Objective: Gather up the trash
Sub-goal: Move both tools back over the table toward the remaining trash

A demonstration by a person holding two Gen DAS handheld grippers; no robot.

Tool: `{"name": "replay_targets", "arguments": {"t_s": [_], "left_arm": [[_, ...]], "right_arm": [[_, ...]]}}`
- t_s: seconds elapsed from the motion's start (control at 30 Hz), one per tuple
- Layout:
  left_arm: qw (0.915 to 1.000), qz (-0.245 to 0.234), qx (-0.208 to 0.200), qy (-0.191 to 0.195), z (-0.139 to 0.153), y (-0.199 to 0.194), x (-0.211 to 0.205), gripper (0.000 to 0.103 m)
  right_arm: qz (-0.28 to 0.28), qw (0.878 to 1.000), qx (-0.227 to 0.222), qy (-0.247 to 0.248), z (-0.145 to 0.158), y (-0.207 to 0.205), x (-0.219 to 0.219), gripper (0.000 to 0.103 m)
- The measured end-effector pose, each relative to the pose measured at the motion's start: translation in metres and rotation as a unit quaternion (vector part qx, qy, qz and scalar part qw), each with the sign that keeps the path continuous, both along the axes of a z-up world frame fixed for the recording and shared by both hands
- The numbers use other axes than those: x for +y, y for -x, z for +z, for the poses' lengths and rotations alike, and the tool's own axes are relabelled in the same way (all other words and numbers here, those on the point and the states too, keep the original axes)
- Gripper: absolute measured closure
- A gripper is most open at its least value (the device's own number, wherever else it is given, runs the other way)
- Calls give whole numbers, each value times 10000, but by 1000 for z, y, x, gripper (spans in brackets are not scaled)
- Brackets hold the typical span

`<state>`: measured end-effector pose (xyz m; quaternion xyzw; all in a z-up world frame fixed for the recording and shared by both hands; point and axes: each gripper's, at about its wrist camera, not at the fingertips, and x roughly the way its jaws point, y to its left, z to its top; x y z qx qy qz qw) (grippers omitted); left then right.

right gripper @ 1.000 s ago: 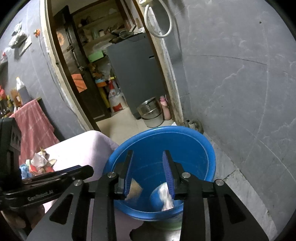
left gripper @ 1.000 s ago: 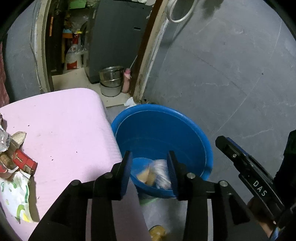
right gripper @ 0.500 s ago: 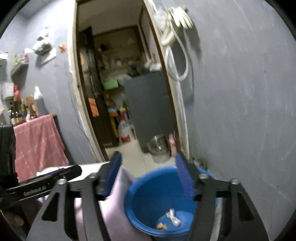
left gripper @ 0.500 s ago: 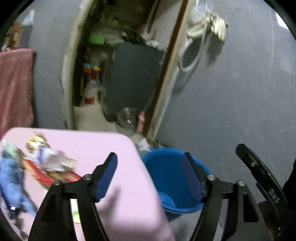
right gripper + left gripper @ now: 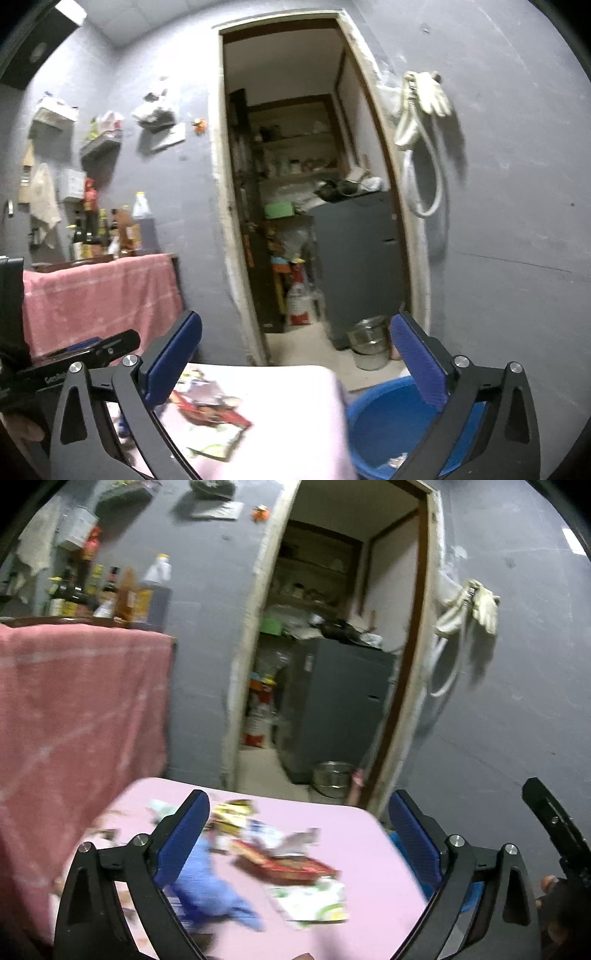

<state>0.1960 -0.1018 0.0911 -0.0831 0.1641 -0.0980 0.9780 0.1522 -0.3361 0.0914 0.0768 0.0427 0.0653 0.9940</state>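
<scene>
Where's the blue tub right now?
The blue tub sits on the floor at the lower right of the right wrist view, beside the pink table, below the doorway.

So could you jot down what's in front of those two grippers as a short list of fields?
setting: grey-walled room, open doorway
surface: pink table
trash on table: red wrapper, blue crumpled piece, white and green packet
bin: blue tub beside the table, scraps at its bottom
left gripper: jaws opening, nothing between them
right gripper: jaws opening, nothing between them
background: pink towel, bottles, steel pot
</scene>
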Motion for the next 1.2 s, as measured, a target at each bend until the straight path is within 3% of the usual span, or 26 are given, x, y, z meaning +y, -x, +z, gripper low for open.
{"name": "replay_targets", "arguments": {"t_s": [0.33, 0.57, 0.73, 0.97, 1.07, 1.2], "left_arm": [[9979, 364, 376, -380, -34, 14, 58, 2], [9959, 316, 760, -376, -65, 11, 76, 2], [9920, 254, 1163, -415, -80, 1, 80, 2], [9873, 238, 1550, -248, -95, -14, 86, 4], [9849, 185, 1717, -137, -98, -20, 88, 12], [9811, 92, 1934, -32, -104, -27, 89, 32]], "right_arm": [[449, 9977, 445, 224, -19, -21, 53, 0], [617, 9944, 772, 385, -37, -37, 68, 0], [740, 9867, 1308, 622, -54, -53, 77, 0], [939, 9752, 1924, 568, -76, -69, 74, 0], [1031, 9695, 2145, 580, -83, -76, 76, 0], [1221, 9581, 2508, 642, -93, -87, 85, 2]]}}
